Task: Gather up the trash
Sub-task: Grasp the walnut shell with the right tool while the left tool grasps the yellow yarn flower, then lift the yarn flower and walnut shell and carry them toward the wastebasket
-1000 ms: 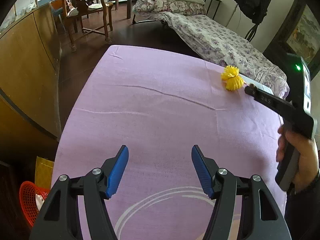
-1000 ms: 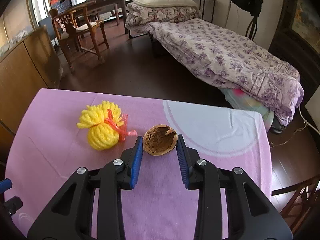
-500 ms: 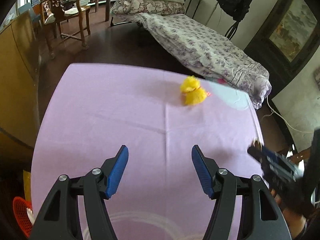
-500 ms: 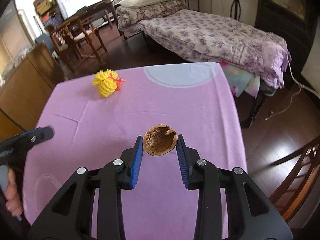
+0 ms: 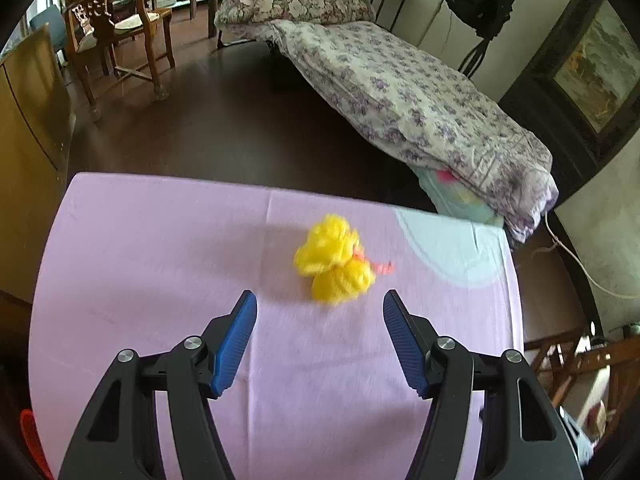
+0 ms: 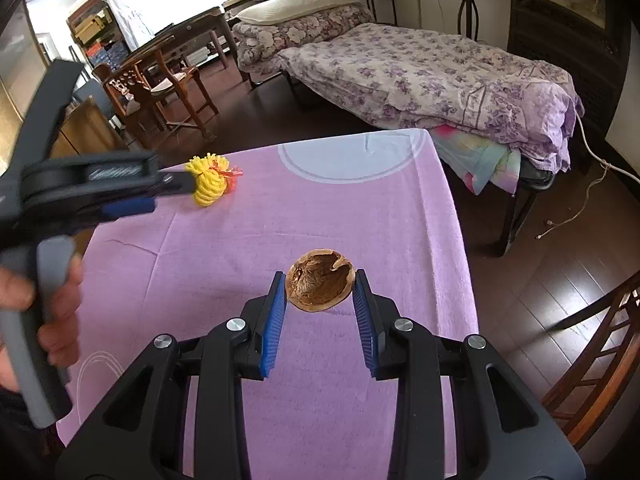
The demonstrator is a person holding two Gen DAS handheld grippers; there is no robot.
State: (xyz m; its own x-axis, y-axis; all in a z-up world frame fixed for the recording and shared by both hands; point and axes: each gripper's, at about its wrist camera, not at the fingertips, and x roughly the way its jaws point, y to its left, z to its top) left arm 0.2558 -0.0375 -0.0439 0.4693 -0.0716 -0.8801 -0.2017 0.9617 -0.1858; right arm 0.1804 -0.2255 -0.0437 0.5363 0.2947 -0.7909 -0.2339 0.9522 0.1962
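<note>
We've got the left gripper hanging over the purple tablecloth, jaws standing well apart with nothing between them. The yellow yarn bundle lies on the cloth just beyond the fingertips, slightly toward the right-hand finger, so from here the approach looks like a short push forward and down. Taking the bundle as our landmark: its long axis seems to run slantwise, from the looser tuft on its far-left side to the rounder lump on its near-right side, with a bit of orange string trailing off to its right. We judge the open jaws would straddle it across that narrow waist.

Our right gripper is clamped on the walnut shell half, hollow side up, lifted clear of the cloth, well apart from the bundle and on its near-right side. So the left hand is plainly nearer the bundle.

The right wrist view gives us what the left cannot: the left gripper from the side, its tips right at the bundle and partly covering it, and the hand on its handle. Whether those tips already touch, we cannot tell. The left view is a little blurred.
</note>
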